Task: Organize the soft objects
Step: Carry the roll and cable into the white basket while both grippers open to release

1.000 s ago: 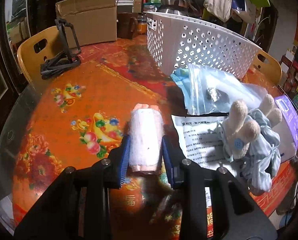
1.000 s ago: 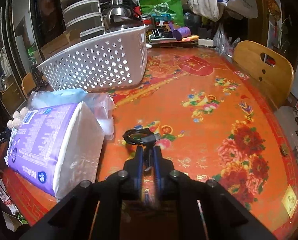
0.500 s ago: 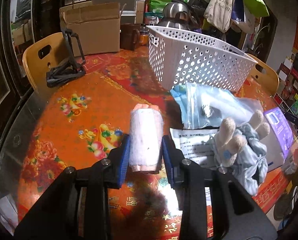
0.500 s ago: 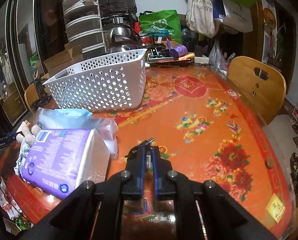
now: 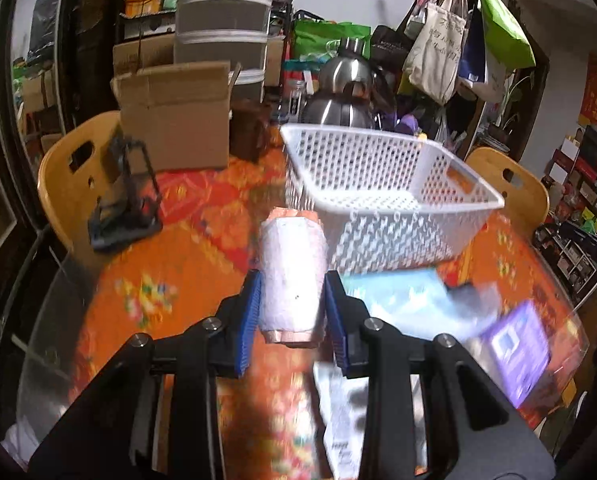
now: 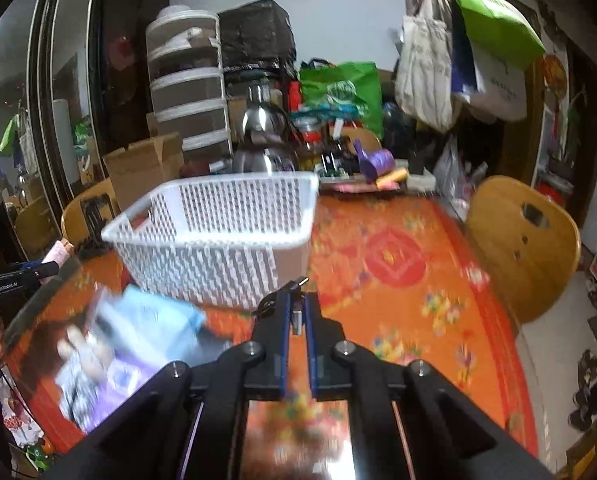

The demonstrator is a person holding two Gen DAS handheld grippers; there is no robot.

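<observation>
My left gripper (image 5: 292, 292) is shut on a white, pink-edged rolled cloth (image 5: 292, 276) and holds it above the table, in front of the white perforated basket (image 5: 378, 200). My right gripper (image 6: 296, 312) is shut on a small black cable with a metal plug (image 6: 296, 318), raised near the basket (image 6: 218, 236). A blue plastic bag (image 5: 402, 292), a purple tissue pack (image 5: 518, 352) and a plush toy in blue cloth (image 6: 82, 356) lie on the table, blurred.
A printed paper sheet (image 5: 346, 412) lies near the table's front. A cardboard box (image 5: 178, 116), a black stand (image 5: 126, 204), metal kettles (image 5: 346, 92) and clutter stand behind. Wooden chairs (image 6: 522, 240) flank the orange floral table (image 6: 398, 264).
Both grippers have risen and tilted up, each still holding its object. The basket now sits lower and nearer in both views; the left gripper has moved toward it.
</observation>
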